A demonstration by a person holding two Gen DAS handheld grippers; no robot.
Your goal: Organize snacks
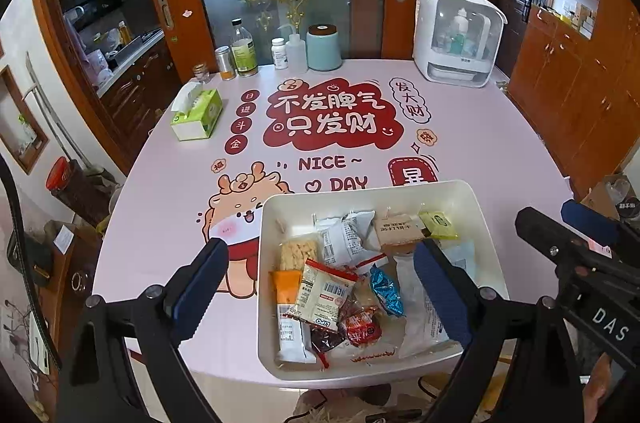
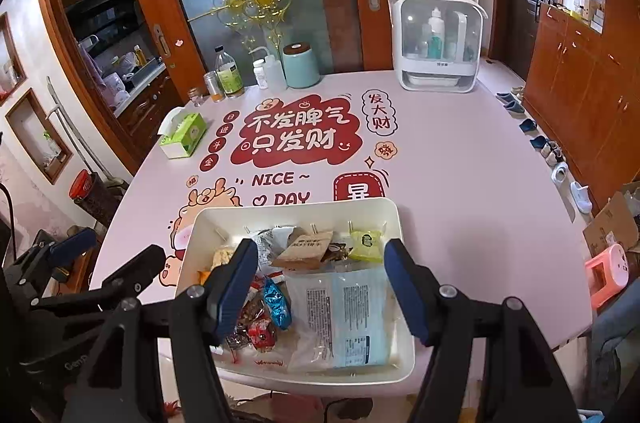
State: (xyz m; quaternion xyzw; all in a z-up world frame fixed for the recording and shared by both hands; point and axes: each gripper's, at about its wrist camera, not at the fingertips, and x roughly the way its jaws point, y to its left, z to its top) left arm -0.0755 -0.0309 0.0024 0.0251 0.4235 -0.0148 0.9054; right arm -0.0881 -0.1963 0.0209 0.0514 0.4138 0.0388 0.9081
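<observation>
Both grippers, left and right, gape empty over the bin. Packets are light, crinkly, slippery; pinch the edge seal at 6 o'clock.

Left tool angled downward, jaws wide, empty; right tool likewise, jaws apart.

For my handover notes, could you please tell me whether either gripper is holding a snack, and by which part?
Nothing is held. The left gripper and right gripper both hang open above the white tray of snacks.

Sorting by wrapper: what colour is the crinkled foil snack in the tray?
Shiny blue crinkled foil snack, clearest in the left wrist view.
</observation>
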